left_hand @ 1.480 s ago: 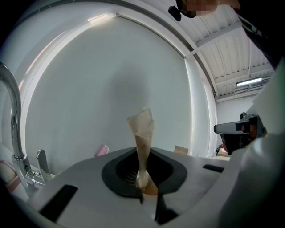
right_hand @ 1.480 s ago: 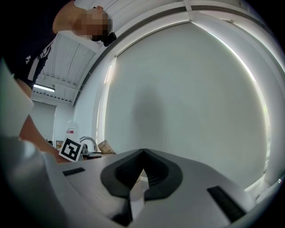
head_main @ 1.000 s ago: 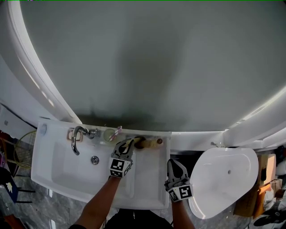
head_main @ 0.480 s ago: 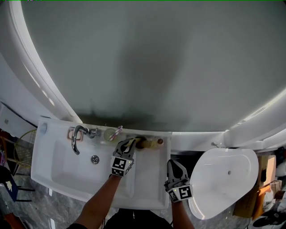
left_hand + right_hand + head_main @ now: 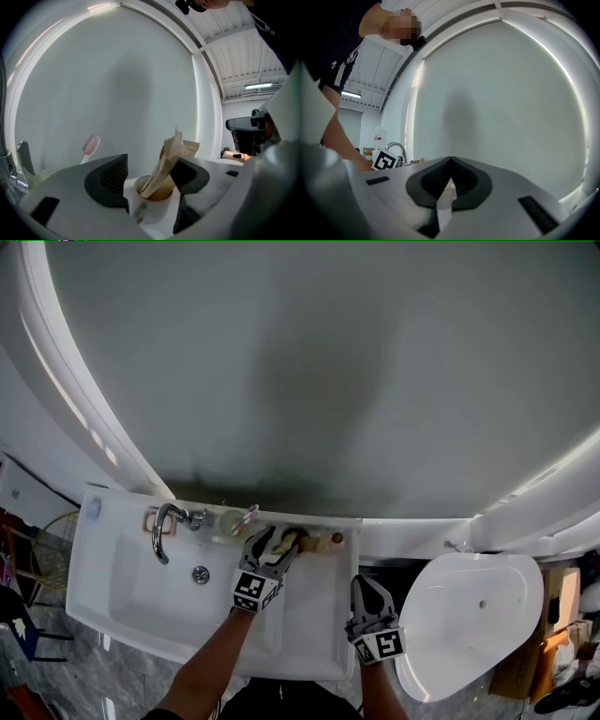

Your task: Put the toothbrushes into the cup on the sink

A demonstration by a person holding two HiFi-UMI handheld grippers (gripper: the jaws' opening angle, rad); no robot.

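A cup (image 5: 149,197) with a brown inside stands on the sink's back ledge, brown from above (image 5: 293,541). A paper-wrapped toothbrush (image 5: 166,161) leans in it. My left gripper (image 5: 147,180) straddles the cup (image 5: 278,542). Its jaws are opening, and the pads stand clear of the wrapped toothbrush between them. A pink toothbrush (image 5: 90,145) sticks up further left, out of a pale cup (image 5: 230,520) by the faucet. My right gripper (image 5: 364,582) hovers over the sink's front right corner. In its own view it is shut (image 5: 449,180) with nothing in it.
A chrome faucet (image 5: 161,521) and a drain (image 5: 200,574) lie left of my left gripper in the white sink (image 5: 112,615). A tan object (image 5: 323,542) lies on the ledge right of the cup. A white toilet lid (image 5: 469,615) is at the right. A large round mirror fills the wall behind.
The left gripper's jaws have spread apart around the cup; the wrapped toothbrush now stands in the cup on its own. The right gripper has stayed where it was.
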